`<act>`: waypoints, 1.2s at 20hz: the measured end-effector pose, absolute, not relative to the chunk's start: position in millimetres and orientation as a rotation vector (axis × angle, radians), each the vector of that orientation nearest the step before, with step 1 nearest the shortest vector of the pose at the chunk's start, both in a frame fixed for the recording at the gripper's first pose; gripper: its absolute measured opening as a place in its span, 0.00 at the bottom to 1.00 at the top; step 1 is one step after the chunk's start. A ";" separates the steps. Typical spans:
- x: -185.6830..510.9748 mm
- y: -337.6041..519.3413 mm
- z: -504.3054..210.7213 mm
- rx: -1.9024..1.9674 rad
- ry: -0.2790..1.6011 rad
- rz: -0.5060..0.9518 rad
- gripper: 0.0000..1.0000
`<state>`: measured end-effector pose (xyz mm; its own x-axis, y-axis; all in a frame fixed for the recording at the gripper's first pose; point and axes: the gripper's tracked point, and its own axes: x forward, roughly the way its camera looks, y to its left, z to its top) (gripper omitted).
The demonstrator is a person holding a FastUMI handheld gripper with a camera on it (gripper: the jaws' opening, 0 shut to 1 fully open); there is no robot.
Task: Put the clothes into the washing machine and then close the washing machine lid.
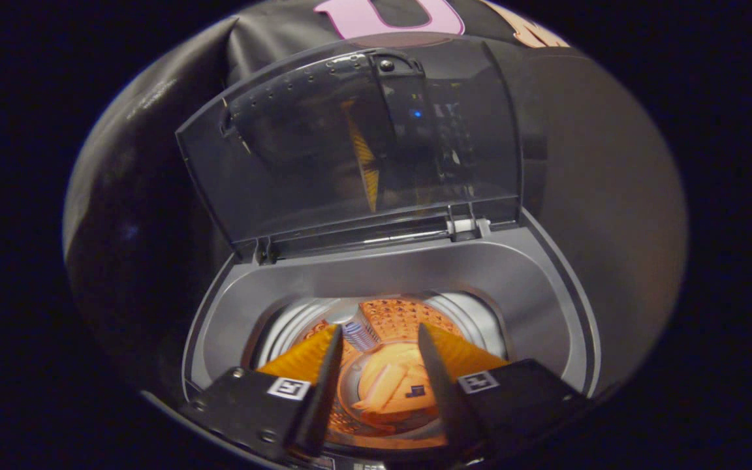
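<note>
A grey top-loading washing machine [480, 274] stands below me with its smoky see-through lid [350, 143] raised upright at the back on its hinge [467, 226]. Down in the drum [408, 313] lies a pale, cream-coloured garment [392, 385] on the bottom. My gripper [379, 336] hangs over the drum's mouth, open, with nothing between its fingers; the garment lies below the gap between them.
The booth's black cloth wall hangs close behind and around the machine. The machine's rim [219, 326] curves around the drum opening on both sides of the fingers.
</note>
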<state>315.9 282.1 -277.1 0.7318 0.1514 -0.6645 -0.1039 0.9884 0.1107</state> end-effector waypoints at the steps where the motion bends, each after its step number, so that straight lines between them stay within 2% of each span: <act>1: 317.9 281.4 -277.4 0.070 0.726 0.133 0.78; 4: 316.3 278.7 -269.2 0.080 0.726 0.116 0.98; 9: 320.0 265.5 -231.0 -0.005 0.675 0.064 0.98; 12: 322.8 278.5 -200.4 -0.003 0.648 0.091 0.98; 24: 399.1 331.9 -36.3 0.017 0.411 0.128 0.97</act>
